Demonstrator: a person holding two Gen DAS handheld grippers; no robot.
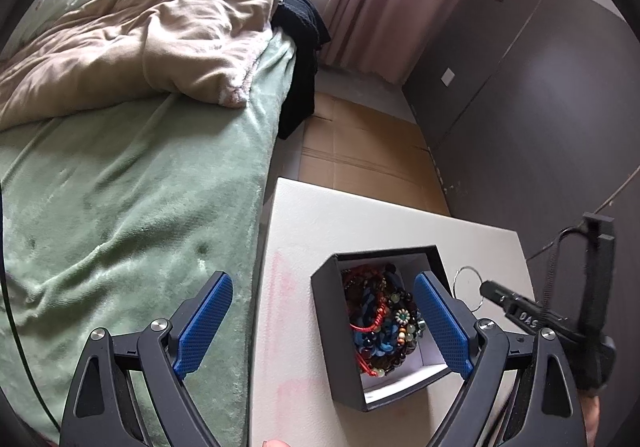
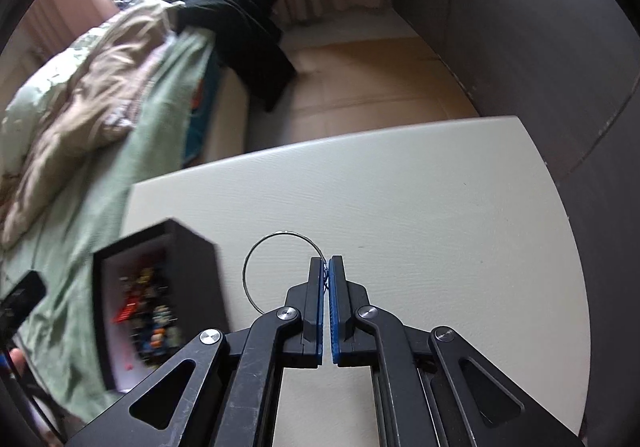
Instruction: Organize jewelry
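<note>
A thin silver ring bracelet is pinched at its right side by my right gripper, which is shut on it above the white table. In the left wrist view the same ring shows at the tip of the right gripper. A black open box stands on the table, holding a tangle of beaded bracelets in red, blue and brown. My left gripper is open, its blue pads spread wide either side of the box's left wall. The box lies left of the ring.
A bed with a green blanket and a beige quilt borders the table's left edge. Dark clothing hangs off the bed. Dark wardrobe doors stand on the right, with cardboard on the floor beyond the table.
</note>
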